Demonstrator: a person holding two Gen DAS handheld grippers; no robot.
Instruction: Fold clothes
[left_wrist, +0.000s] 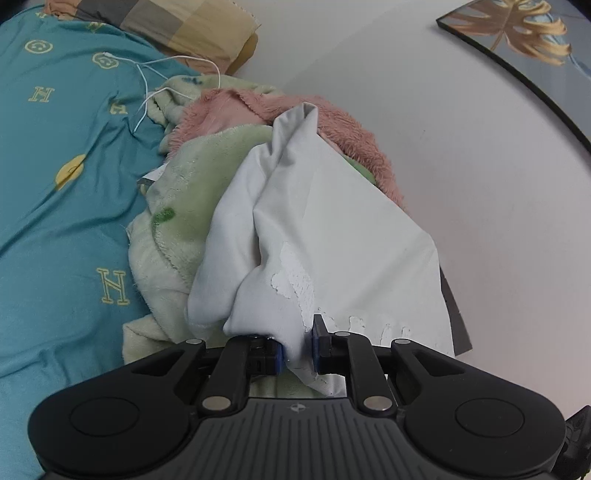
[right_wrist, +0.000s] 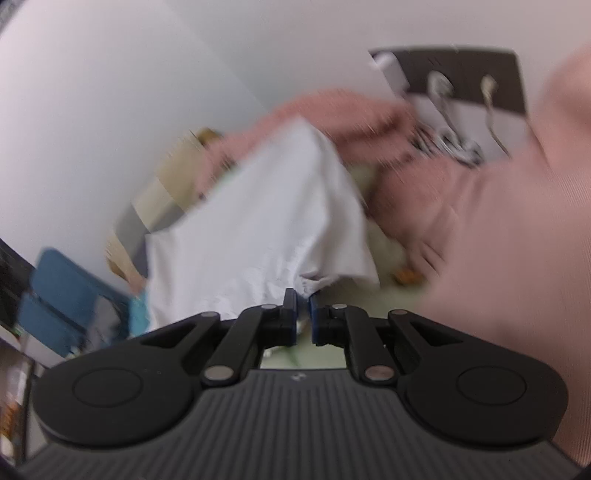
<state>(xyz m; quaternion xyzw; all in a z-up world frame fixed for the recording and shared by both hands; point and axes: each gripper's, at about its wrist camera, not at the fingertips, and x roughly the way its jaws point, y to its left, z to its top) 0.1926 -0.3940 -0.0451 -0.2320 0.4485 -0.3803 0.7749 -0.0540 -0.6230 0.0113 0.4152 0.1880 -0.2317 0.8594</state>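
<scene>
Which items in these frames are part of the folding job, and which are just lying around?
In play:
- white garment, pinched by both grippers
- left gripper
- right gripper
- pink fleece and pale green fleece, heaped underneath, possibly next

Lying about:
- teal sheet
- white cable
- checked pillow
- framed leaf picture

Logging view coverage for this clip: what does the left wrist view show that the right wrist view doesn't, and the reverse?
Only the left wrist view shows the teal patterned sheet, a white cable lying on it, and the framed leaf picture.

Only the right wrist view, which is blurred, shows a blue chair and a dark panel with plugged-in cords.

Both show the white garment pinched in that view's tongs, left and right, plus the pink fleece and checked pillow.
</scene>
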